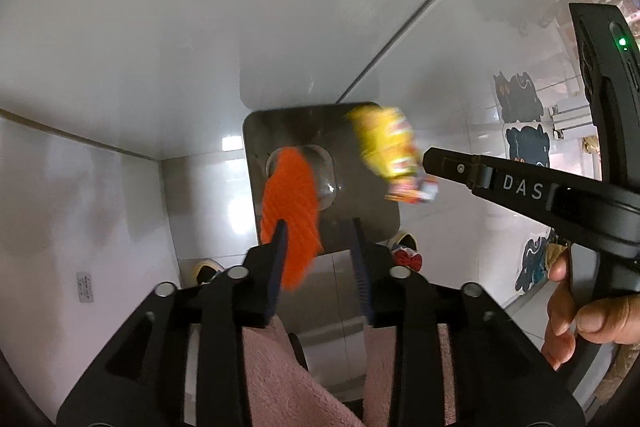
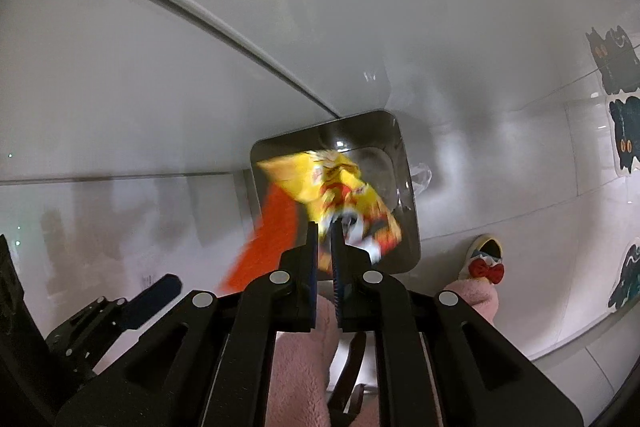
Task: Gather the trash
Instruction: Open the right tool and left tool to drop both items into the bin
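Two wrappers over the steel bin

Left tool [image 1: 316, 227] stands parted, orange wrapper [image 1: 290, 211] loose beside one finger; right tool [image 2: 325, 233], nearly closed, pinches yellow wrapper [image 2: 340, 191] above bin [image 2: 412, 227].

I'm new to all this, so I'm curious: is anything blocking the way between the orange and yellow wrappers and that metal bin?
Nothing visible is. The orange wrapper and the yellow wrapper are both right over the metal bin, whose mouth is open with no lid.

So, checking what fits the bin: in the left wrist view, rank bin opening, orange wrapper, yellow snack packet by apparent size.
1. Bin opening
2. Orange wrapper, though nearer the camera
3. Yellow snack packet, blurred, close to the orange one
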Tool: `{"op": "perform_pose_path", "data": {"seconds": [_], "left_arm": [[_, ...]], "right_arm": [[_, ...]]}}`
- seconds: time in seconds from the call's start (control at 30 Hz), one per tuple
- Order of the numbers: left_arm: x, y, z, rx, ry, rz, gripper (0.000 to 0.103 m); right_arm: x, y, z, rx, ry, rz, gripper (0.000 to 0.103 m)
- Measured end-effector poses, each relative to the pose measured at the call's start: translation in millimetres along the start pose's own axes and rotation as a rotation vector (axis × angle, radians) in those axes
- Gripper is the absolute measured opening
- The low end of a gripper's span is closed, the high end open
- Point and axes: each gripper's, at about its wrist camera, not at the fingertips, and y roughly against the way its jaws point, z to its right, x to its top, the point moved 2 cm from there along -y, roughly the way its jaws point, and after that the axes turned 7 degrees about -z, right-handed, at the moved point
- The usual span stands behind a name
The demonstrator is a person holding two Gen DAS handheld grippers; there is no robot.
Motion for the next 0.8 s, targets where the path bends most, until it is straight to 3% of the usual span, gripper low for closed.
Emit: {"op": "perform_pose_path", "data": {"seconds": [0.07,0.1,0.2,0.43,0.5,0.57,0.8], "left_arm": [[0.8,4.0,-0.3,0.006,0.001,0.011,0.037],[1.4,6.3,-0.4,0.007,0.004,0.017,0.039],[1.2,16.6,-0.4,0.013,0.007,0.035,0.046],[0.7,61.1,4.4,0.029,-0.006,0.100,0.073],[0.7,75.0,4.2,0.038,-0.006,0.121,0.084],[-1.3,94.0,4.3,0.046,-0.004,0.149,0.088],[-15.1,171.9,3.7,0.089,-0.006,0.268,0.093]], "right_arm": [[0.1,2.2,-1.0,0.002,-0.005,0.005,0.032],[-0.4,5.9,-1.8,0.002,-0.007,0.017,0.049],[-3.0,14.9,-2.1,-0.011,-0.002,0.036,0.053],[-9.3,56.2,-2.2,-0.050,0.020,0.091,0.100],[-10.6,73.0,-5.1,-0.049,0.038,0.108,0.100],[-12.5,95.4,-10.8,-0.047,0.064,0.136,0.100],[-27.0,182.2,-24.1,-0.024,0.133,0.289,0.100]]}}
